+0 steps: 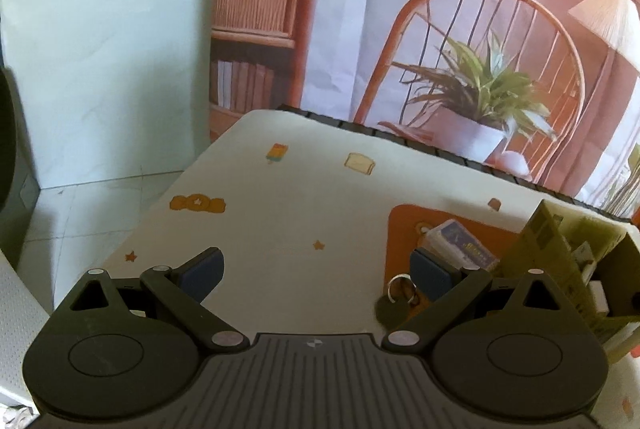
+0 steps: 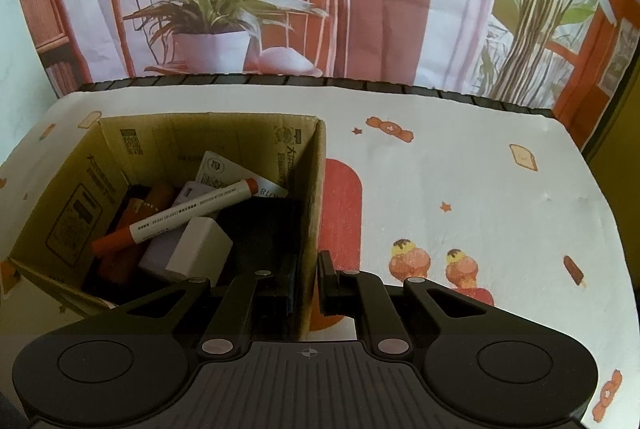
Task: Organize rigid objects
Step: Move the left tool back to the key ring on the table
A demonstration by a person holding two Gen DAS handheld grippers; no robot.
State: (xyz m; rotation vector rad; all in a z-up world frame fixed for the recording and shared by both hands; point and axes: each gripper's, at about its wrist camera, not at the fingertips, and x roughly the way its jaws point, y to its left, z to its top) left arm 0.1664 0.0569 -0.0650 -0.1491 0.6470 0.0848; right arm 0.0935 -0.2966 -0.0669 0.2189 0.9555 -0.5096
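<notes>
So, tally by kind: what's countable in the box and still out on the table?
Marker: 1, in box
White block: 1, in box
Lilac block: 1, in box
White packet: 1, in box
Card case: 1, on table
Keyring: 1, on table
Total: 6. Orange and black items lower in the box are too hidden to count.

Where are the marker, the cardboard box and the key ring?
marker (image 2: 188,215): right wrist view, on its white barrel.
cardboard box (image 2: 310,189): right wrist view, on its right wall.
key ring (image 1: 401,286): left wrist view, on the metal ring near the right finger.
</notes>
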